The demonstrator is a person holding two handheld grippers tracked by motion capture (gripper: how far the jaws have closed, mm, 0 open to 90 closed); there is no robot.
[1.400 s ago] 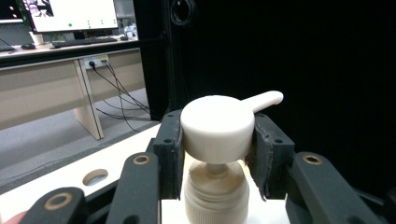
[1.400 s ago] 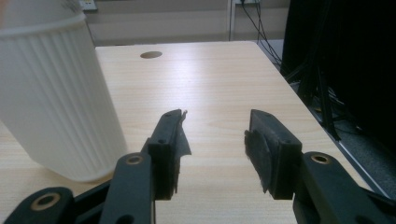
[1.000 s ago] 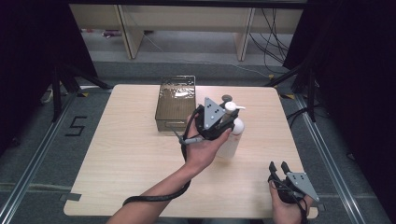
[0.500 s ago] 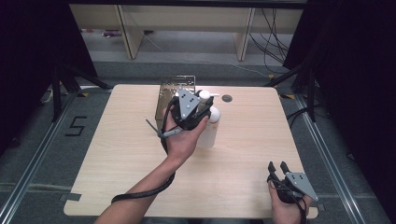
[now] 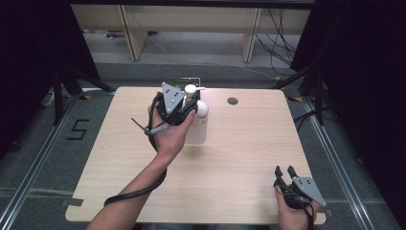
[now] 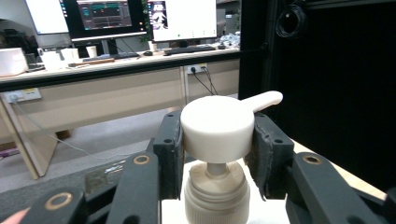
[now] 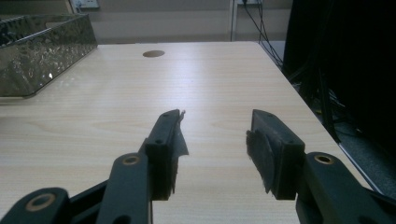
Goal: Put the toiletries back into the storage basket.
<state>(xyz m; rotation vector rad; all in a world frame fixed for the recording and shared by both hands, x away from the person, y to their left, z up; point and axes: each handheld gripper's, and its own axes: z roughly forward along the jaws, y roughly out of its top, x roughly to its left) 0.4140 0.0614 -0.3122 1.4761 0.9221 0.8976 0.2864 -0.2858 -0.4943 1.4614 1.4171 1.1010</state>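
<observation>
Even overhead light falls on the pale wooden table (image 5: pixel 239 163), ringed by deep black surroundings. Shadows beneath objects are soft and short. In the left gripper view, bright monitors (image 6: pixel 140 18) glow slightly washed out. Close-up jaws look soft, somewhat stretched toward frame bottoms.

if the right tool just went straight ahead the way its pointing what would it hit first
Probably nothing soon. The right tool is open, with bare table ahead of it. The metal basket sits off to the left of that line, and the round hole lies a little left too. Depth beyond the far edge is unclear.
</observation>
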